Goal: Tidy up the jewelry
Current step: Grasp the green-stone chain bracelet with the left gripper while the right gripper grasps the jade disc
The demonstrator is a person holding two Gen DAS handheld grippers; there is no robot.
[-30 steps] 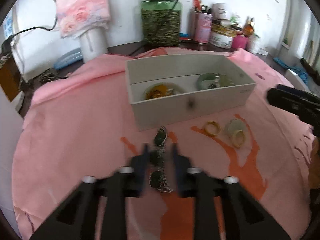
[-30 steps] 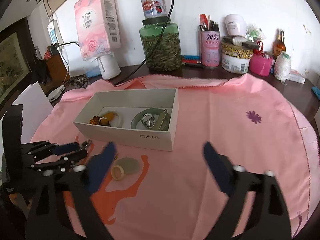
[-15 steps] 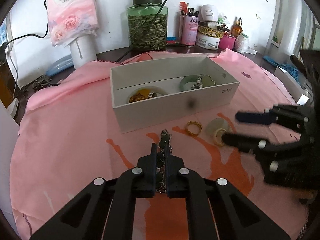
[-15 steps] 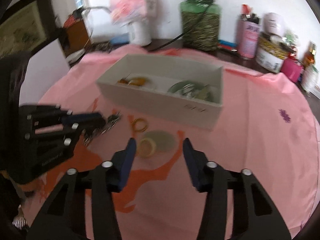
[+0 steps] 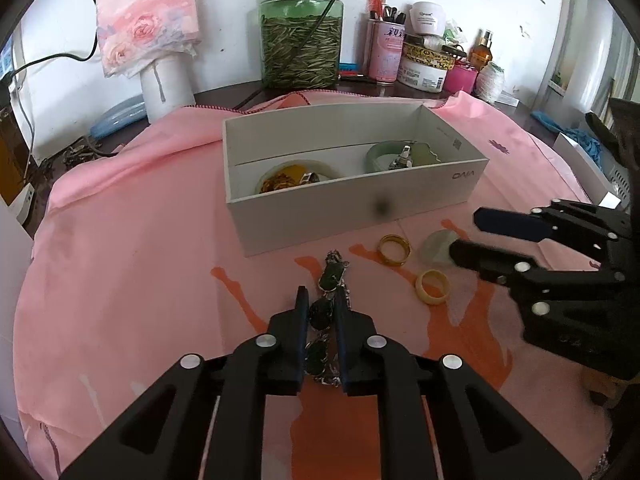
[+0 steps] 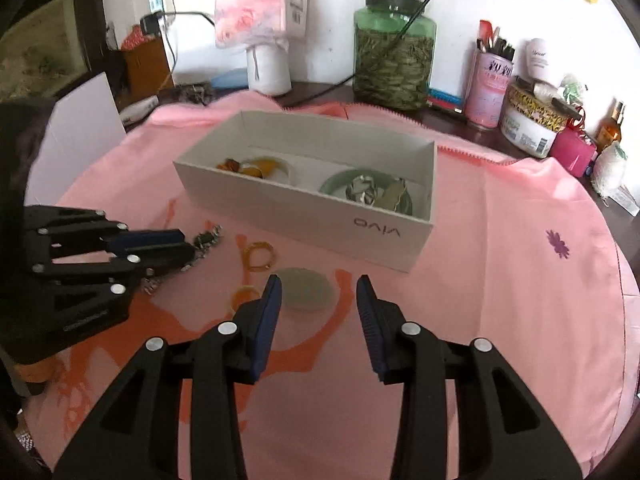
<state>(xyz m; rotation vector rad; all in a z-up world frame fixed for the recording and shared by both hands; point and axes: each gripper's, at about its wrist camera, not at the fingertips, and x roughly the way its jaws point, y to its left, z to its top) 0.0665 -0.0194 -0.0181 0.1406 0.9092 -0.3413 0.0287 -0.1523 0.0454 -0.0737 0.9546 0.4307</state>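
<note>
Broadly, a pink cloth [image 5: 120,264] covers the table, with wide bare stretches to the left and right of the white box [image 5: 352,216] and clutter only along the back wall. One box sits mid-cloth, open-topped, split into two compartments: amber and gold pieces in the left one, a green bangle [image 5: 380,154] with a silver piece in the right.

In front of the box's near wall lie four loose pieces: one dark-green stone bracelet [image 5: 330,280] with silvery links, one pale green disc [image 6: 306,290], one thin gold ring [image 5: 395,250] and one cream ring [image 5: 433,287].

The left gripper [image 5: 322,312] is clenched on the bracelet, whose far end trails forward on the cloth. The right gripper [image 6: 318,296] has its jaws closing either side of the disc, not pressing on it; the cream ring lies just beside its left finger.
</note>
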